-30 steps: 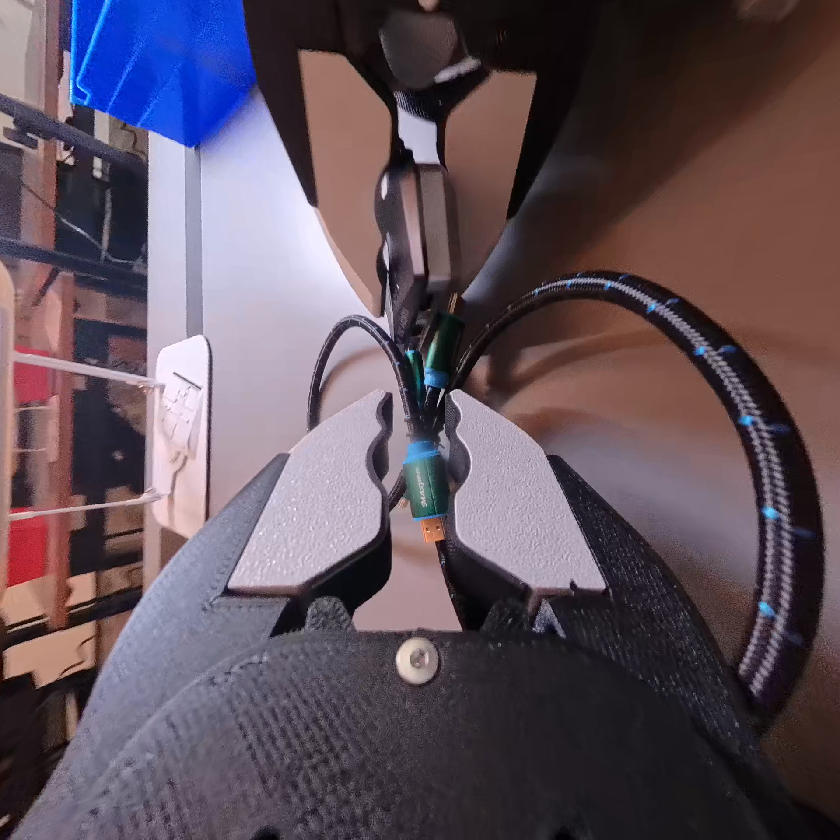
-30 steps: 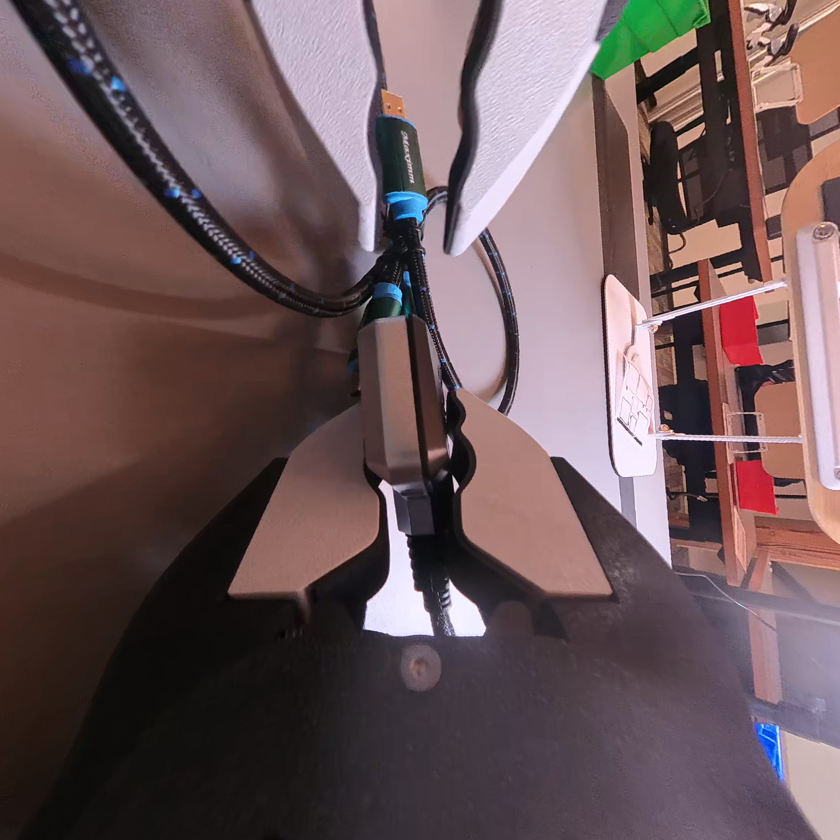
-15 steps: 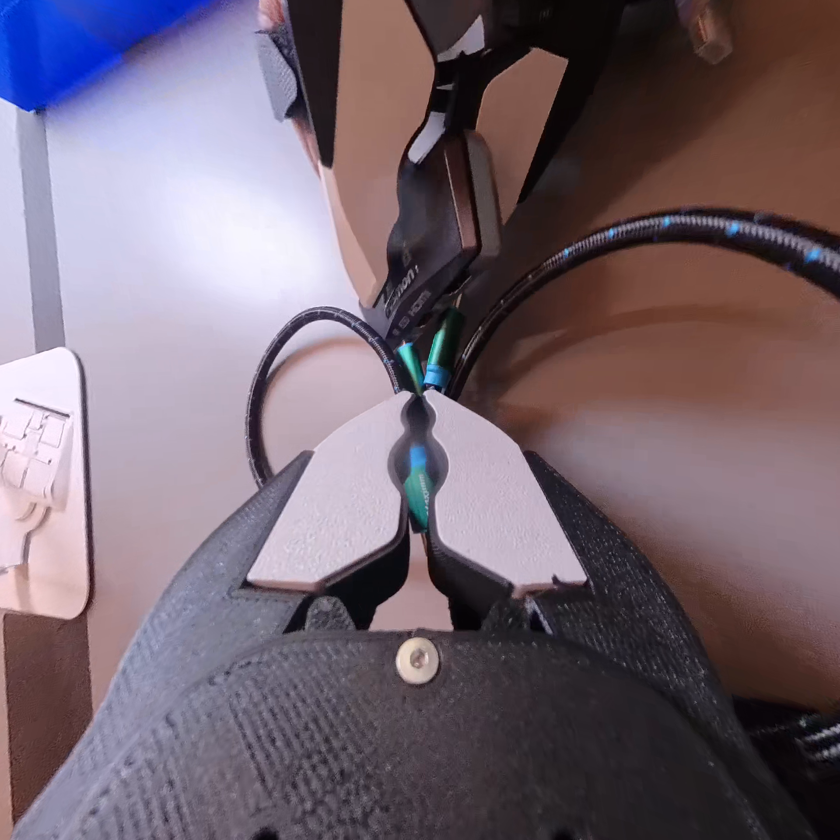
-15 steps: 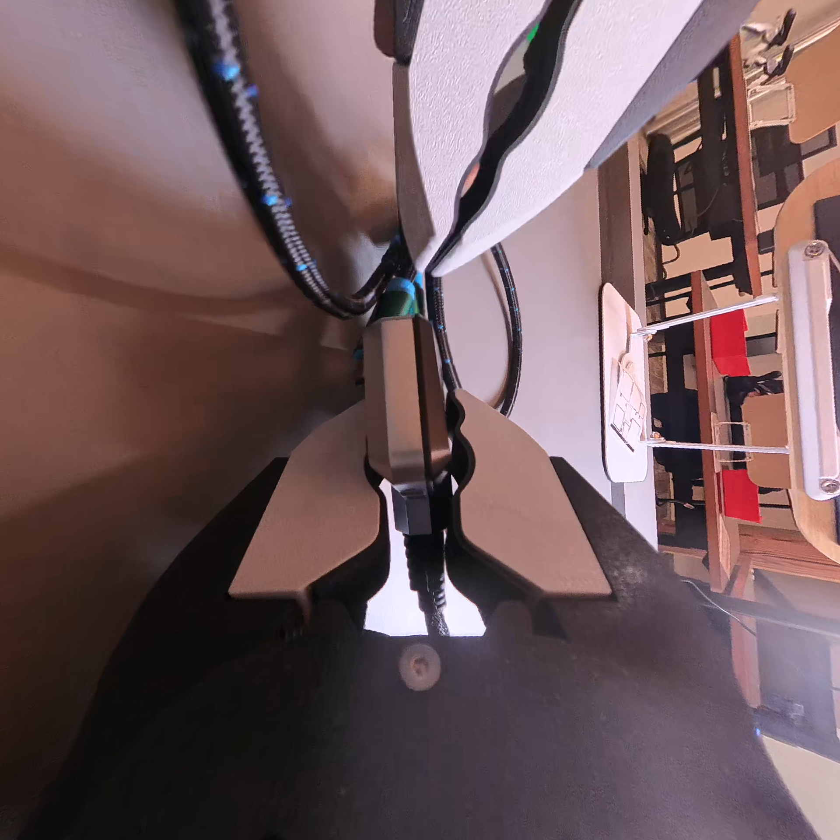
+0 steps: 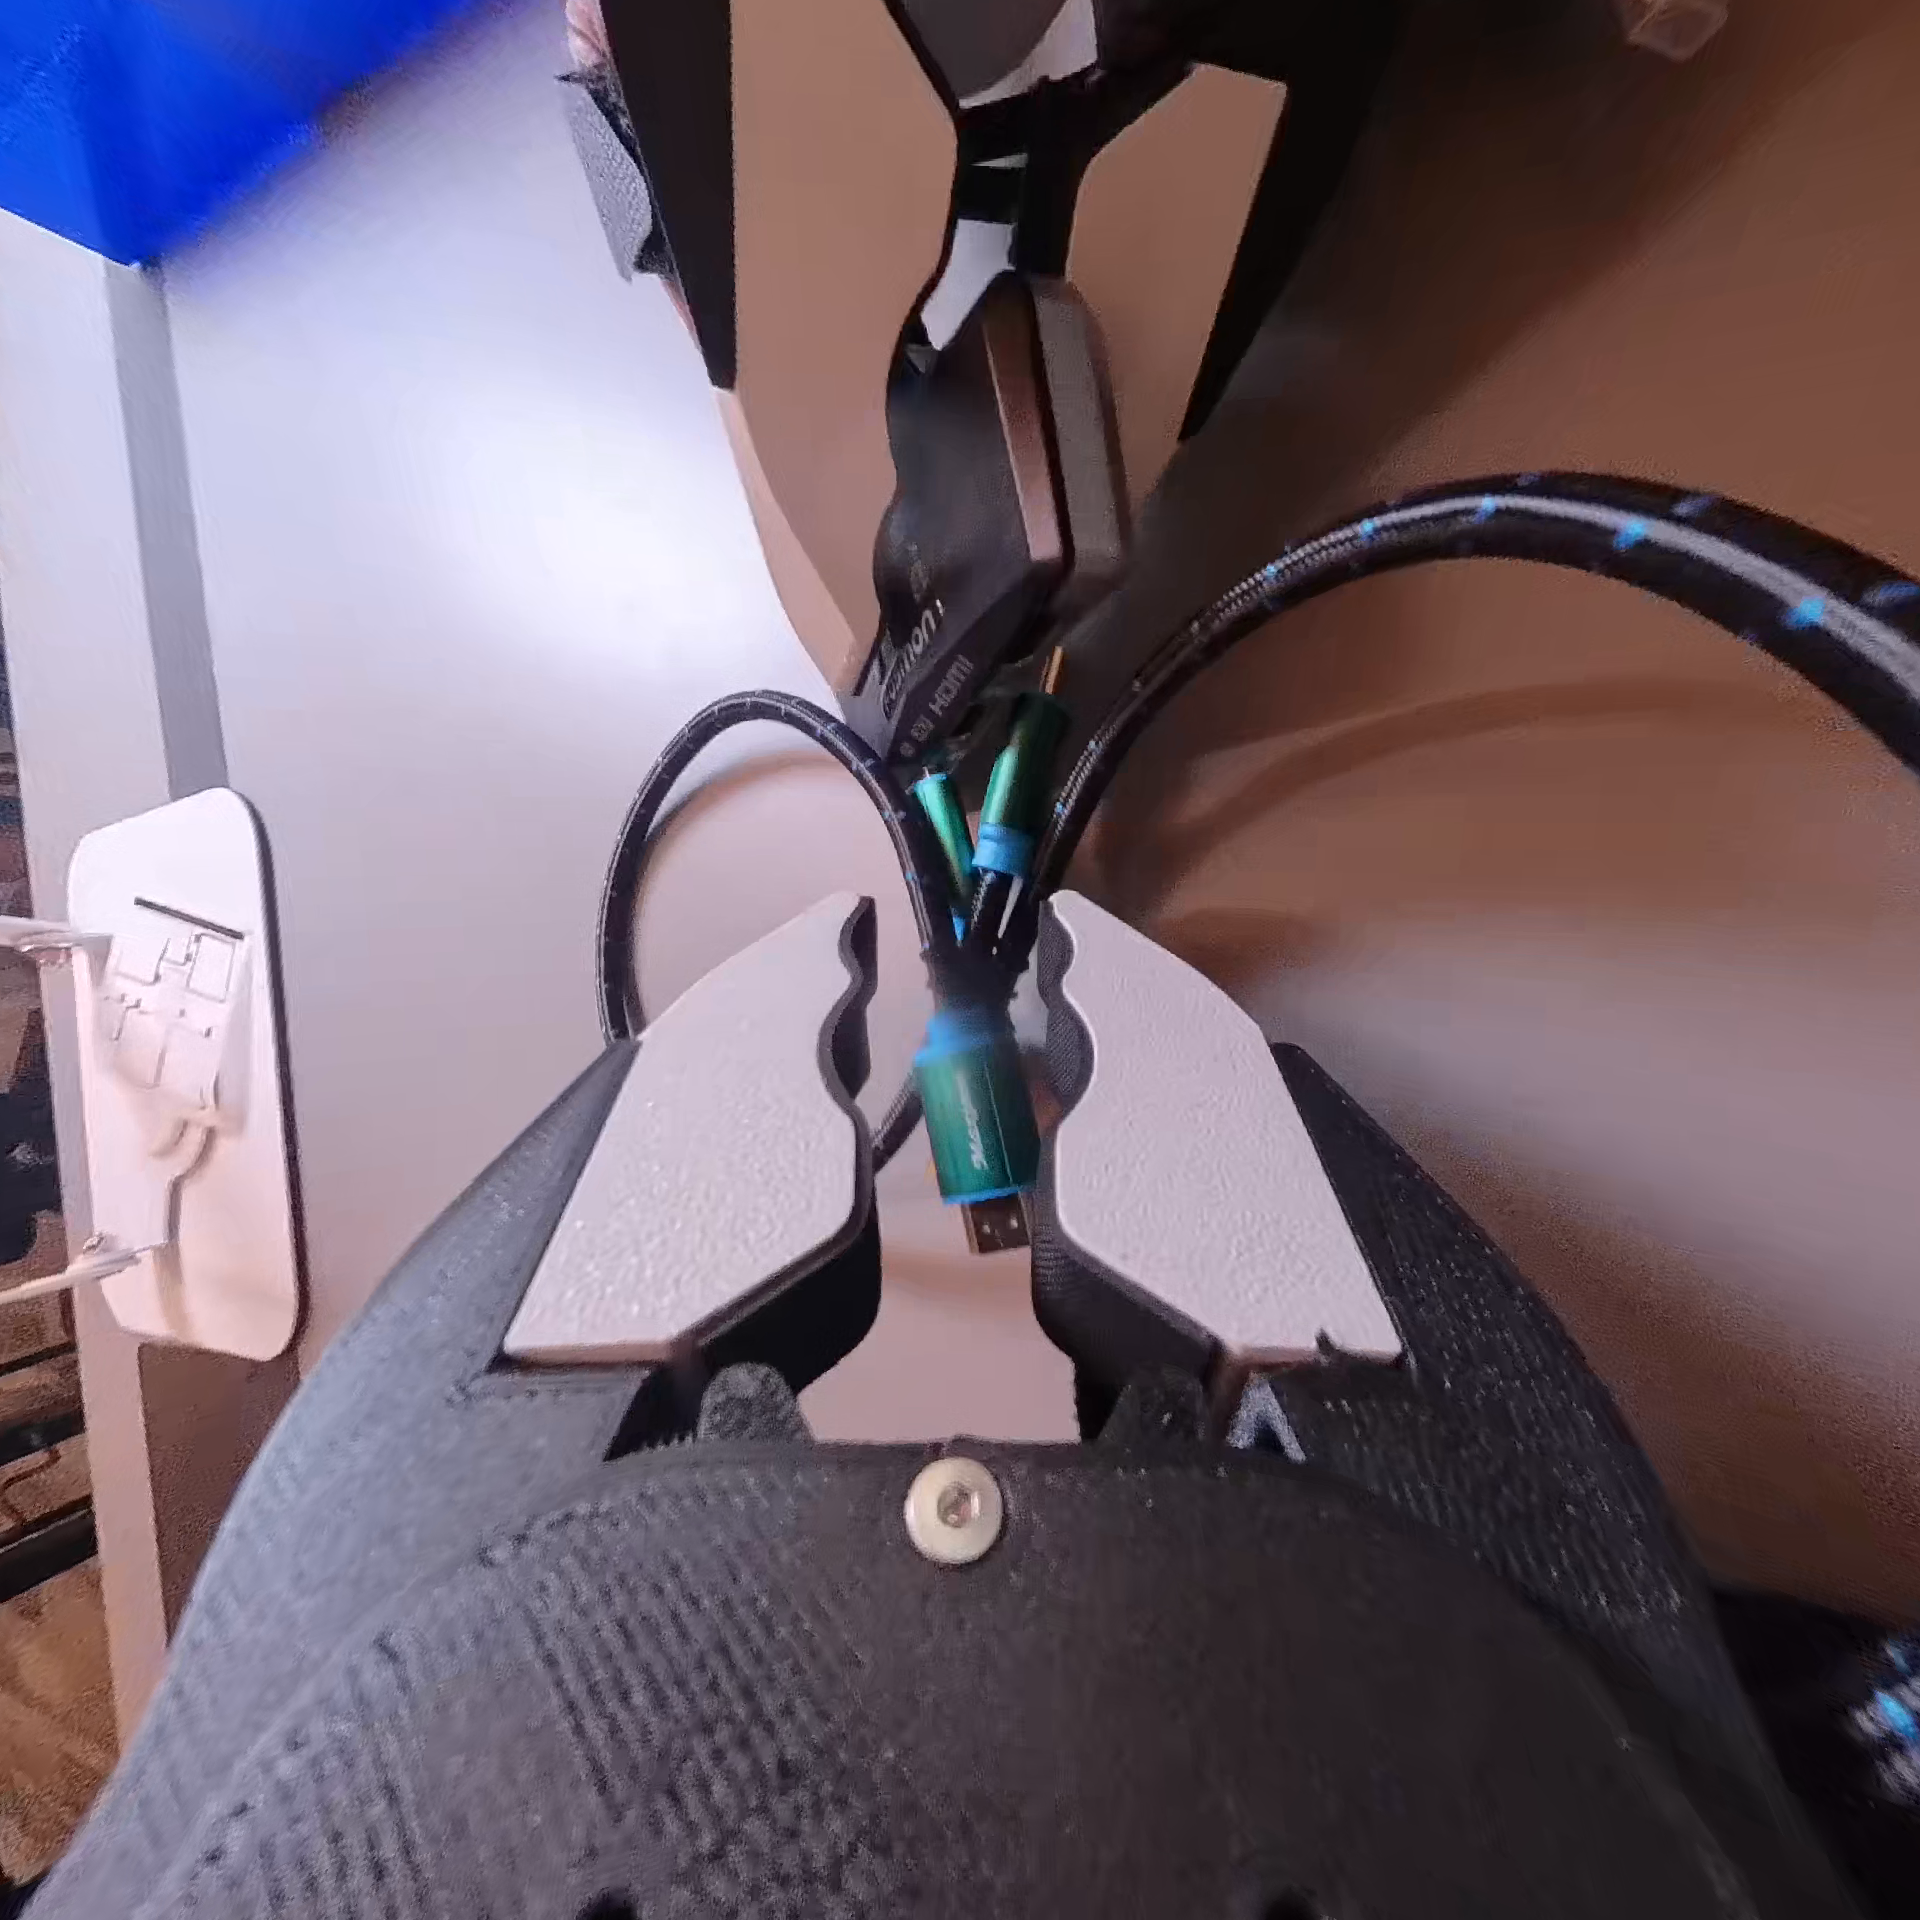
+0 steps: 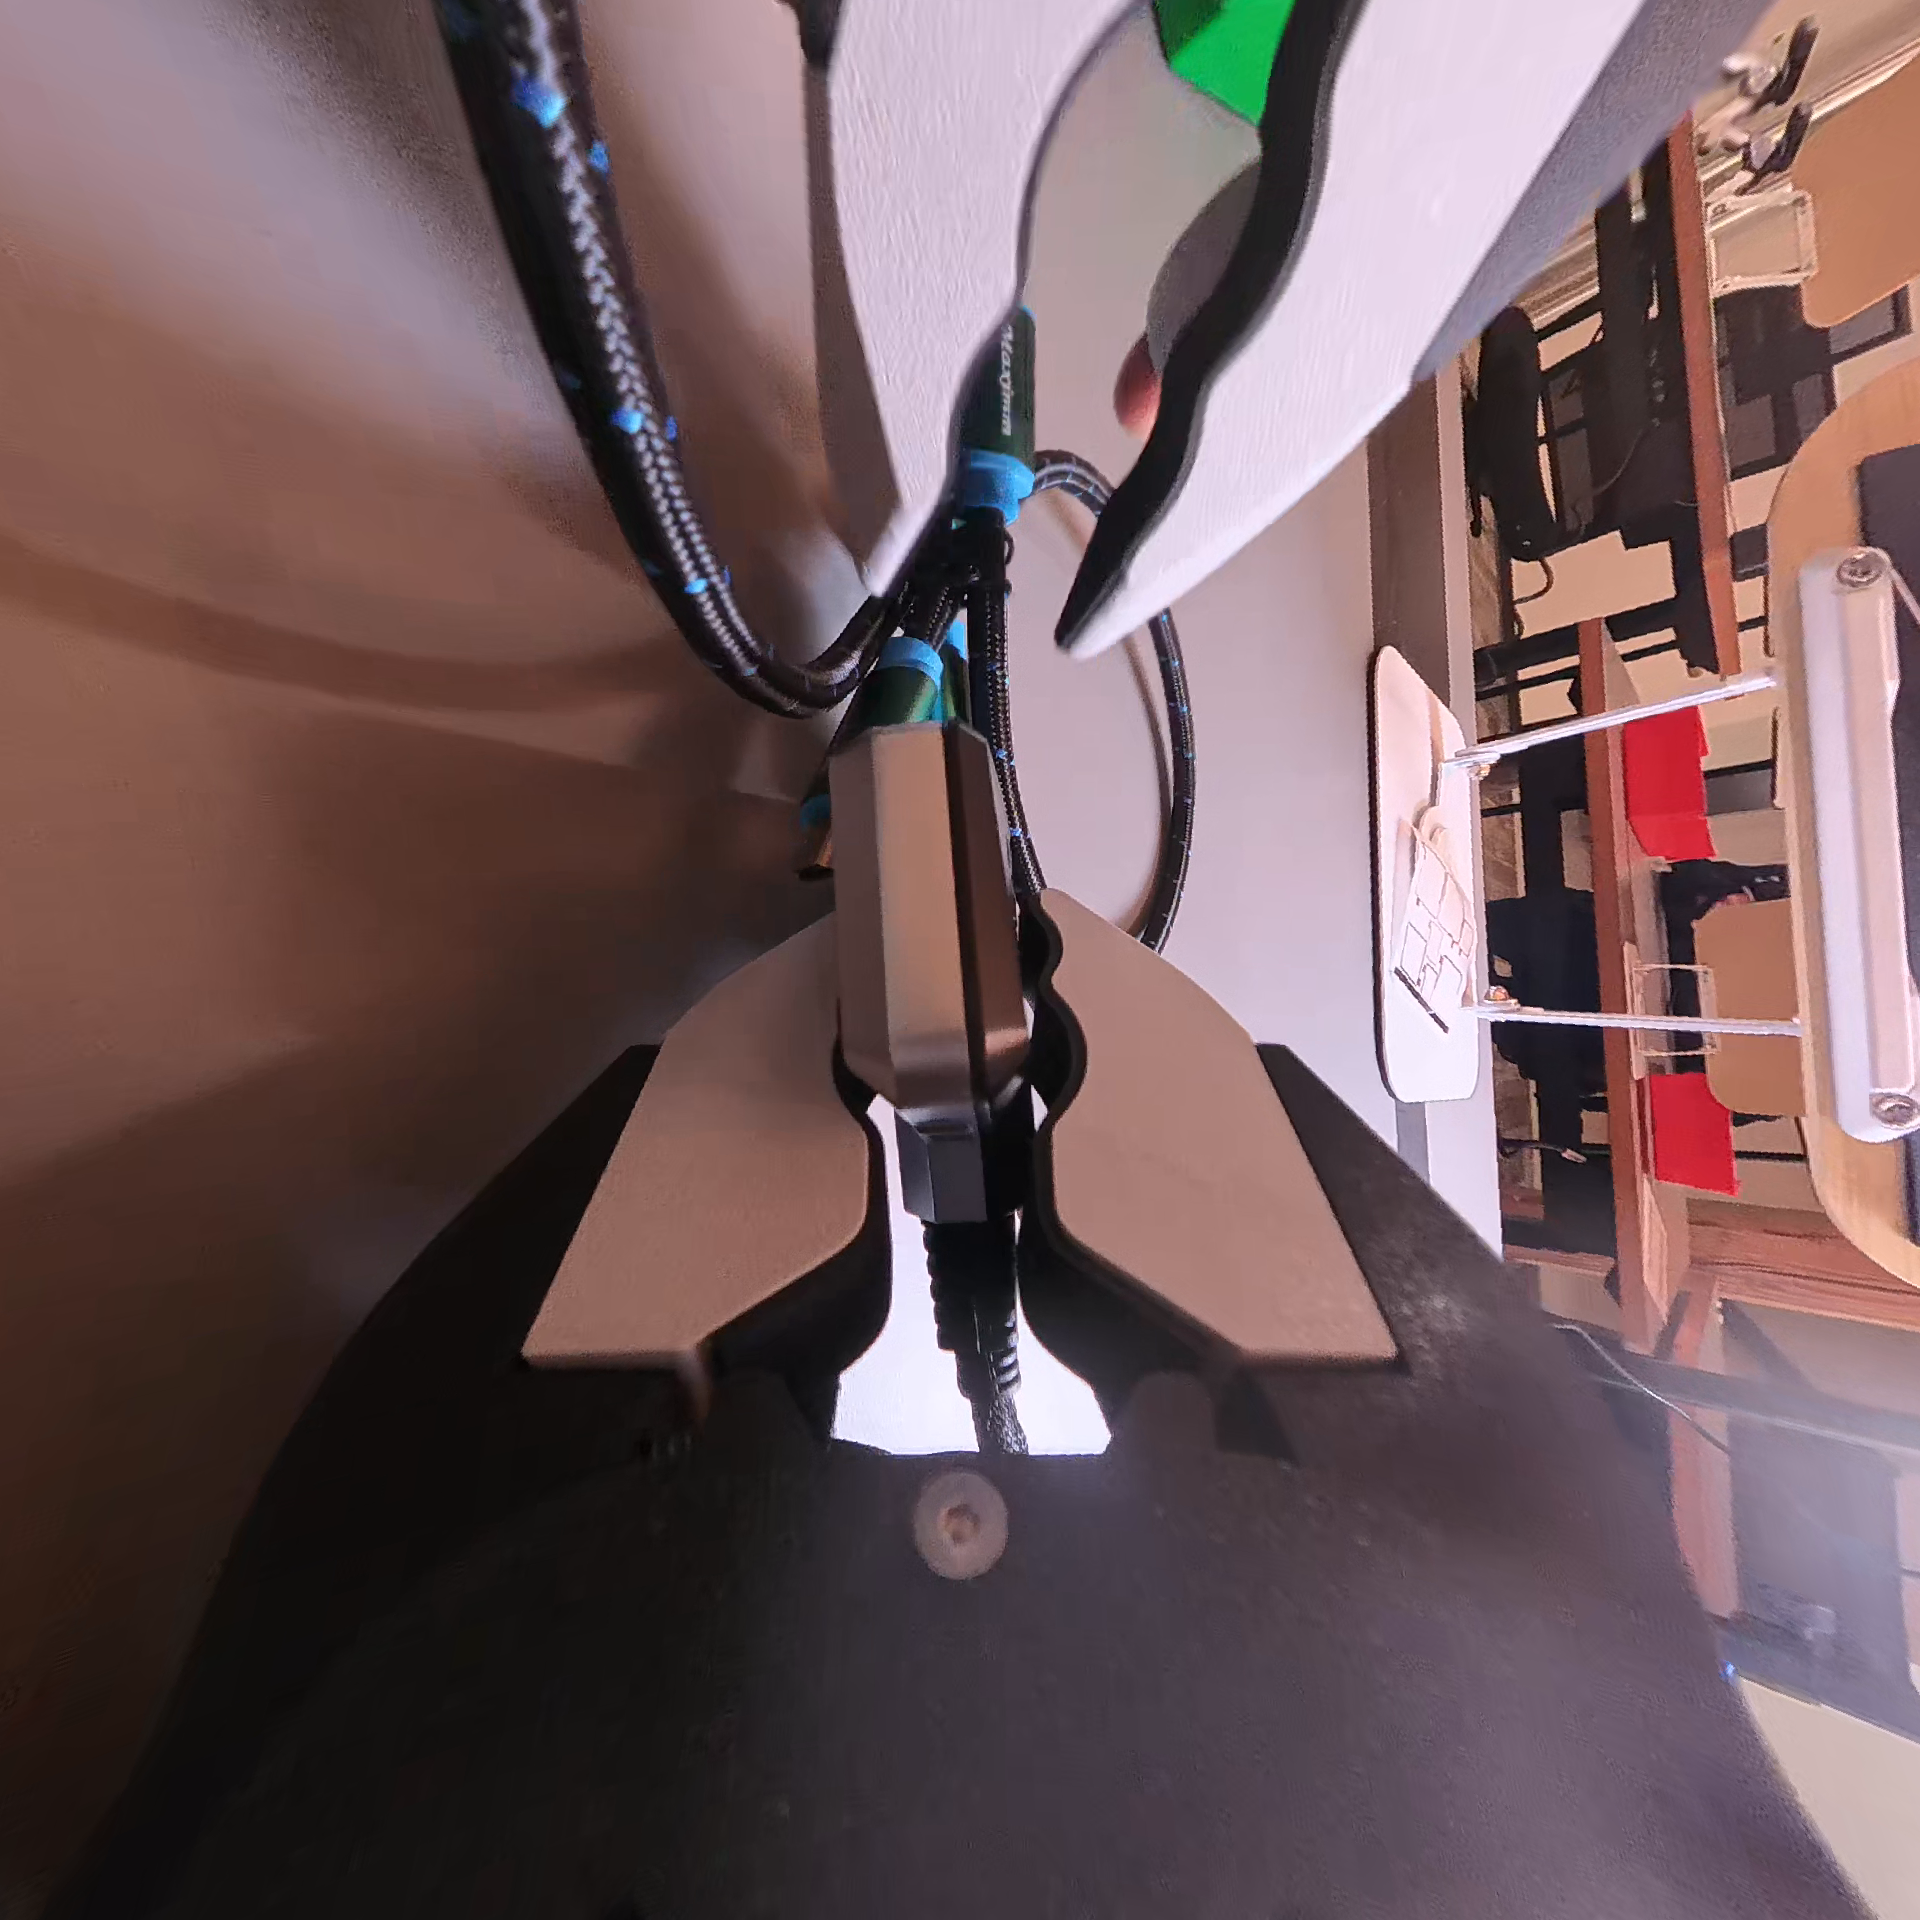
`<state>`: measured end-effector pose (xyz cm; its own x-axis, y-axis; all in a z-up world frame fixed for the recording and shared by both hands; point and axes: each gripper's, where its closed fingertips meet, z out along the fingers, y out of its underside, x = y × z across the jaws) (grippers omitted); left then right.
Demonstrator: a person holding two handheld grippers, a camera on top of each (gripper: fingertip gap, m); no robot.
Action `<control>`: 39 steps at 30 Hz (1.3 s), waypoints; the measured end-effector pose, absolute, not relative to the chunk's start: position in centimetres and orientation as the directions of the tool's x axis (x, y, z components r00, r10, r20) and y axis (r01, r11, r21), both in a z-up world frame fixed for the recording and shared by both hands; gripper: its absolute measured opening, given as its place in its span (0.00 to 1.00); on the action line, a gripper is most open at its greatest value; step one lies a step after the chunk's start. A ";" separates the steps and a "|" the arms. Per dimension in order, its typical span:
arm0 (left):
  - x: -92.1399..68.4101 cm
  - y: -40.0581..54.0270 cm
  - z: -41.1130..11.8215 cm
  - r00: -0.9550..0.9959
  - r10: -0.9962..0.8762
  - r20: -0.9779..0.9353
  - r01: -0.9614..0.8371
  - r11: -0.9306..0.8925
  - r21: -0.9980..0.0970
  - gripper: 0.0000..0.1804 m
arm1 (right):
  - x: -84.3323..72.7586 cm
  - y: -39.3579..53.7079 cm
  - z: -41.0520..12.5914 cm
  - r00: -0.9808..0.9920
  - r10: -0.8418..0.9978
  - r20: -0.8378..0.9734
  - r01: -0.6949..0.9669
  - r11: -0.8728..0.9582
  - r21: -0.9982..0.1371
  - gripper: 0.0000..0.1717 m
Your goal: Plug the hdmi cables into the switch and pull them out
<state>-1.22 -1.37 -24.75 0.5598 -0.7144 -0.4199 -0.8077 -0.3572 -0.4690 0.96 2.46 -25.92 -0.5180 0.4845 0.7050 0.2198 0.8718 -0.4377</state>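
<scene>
Left gripper [image 5: 956, 935], lower centre of the left wrist view: its two pale fingers [image 5: 727, 1122] stand apart, and a green plug [image 5: 982, 1127] with a blue collar and a gold tip lies between them, nearer the right-hand finger, with a clear gap to the left-hand one; the plug is blurred and no pad is seen pressing on it, so this gripper is released. From the plug's collar a bundle of thin black braided leads runs up to two smaller green plugs [image 5: 1013, 790] just beyond the fingertips, and one thin lead [image 5: 634, 862] loops out to the left over the pale table [image 5: 416, 520]. Right gripper [image 6: 935, 914], centre of the right wrist view: clenched on a flat grey adapter box [image 6: 914, 914], which stands on edge between the fingers, with a dark connector and braided cord trailing back from it toward the gripper body. In the left wrist view the same box [image 5: 997, 468] appears at upper centre, held by the far gripper. A thick black cable flecked with blue [image 5: 1558, 540] arcs across the right of that frame. A white stand [image 5: 177, 1070] sits at the left edge, and a blue bin [image 5: 156, 104] fills the upper left corner.
</scene>
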 end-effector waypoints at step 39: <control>-0.1 -1.4 -25.6 0.363 -0.646 -0.671 -0.931 -0.217 -0.295 0.12 | 0.8 1.7 -26.0 -0.518 0.460 0.721 0.197 0.884 -0.423 0.15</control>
